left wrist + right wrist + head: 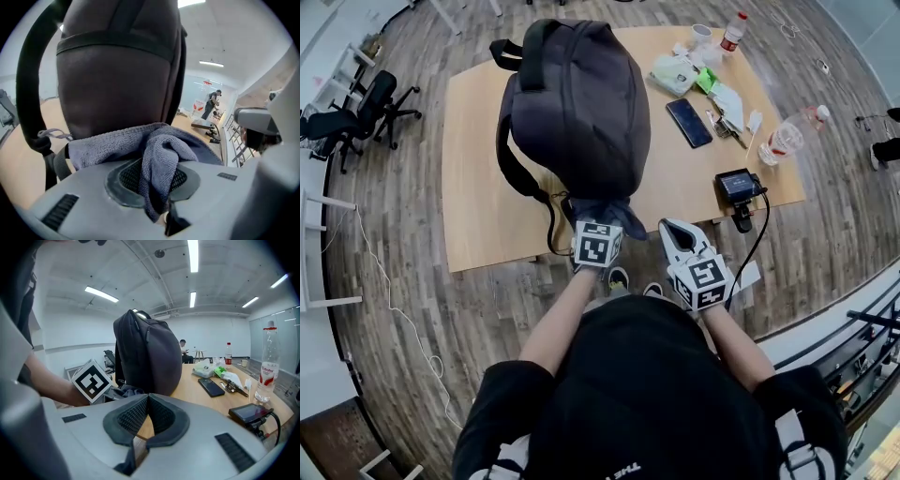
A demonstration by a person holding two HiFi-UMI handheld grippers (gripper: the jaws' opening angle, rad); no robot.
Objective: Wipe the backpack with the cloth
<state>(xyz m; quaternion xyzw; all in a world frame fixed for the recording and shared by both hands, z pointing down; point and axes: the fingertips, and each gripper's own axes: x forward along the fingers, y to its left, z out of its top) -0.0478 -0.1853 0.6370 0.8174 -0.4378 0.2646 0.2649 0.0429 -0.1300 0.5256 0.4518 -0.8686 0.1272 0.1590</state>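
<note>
**Cloth pinched low against the standing backpack**

The wooden table [478,197] carried everything. The backpack [581,103] stood upright on it, its base close to the near edge. Its broad dark face was turned toward the person, which put a large surface within easy reach for wiping. A shoulder strap [508,155] hung down its left side, out of the way of that face.

The grey-blue cloth [159,145] lay bunched at the foot of the bag, seemingly against its lower face. The left gripper [157,183] had its jaws pinched on a fold of the cloth. The rest of the towelling spread out ahead of the jaws, probably so that soft cloth, not hard plastic, would meet the bag. With the cloth this low, the wiping in hand was judged to be on the bottom part of the face. How much of the bag had been covered could not be told.

The right gripper [147,420] had its jaws pressed together with nothing between them. It hung just beside the left one, at the table's near edge and apart from the bag. It looked like a spare hand, kept near enough to steady the bag if the bag tipped.

A phone [688,122], a plastic bottle [787,136] and a small screen device [737,184] lay on the table's right part, well apart from the cloth.
</note>
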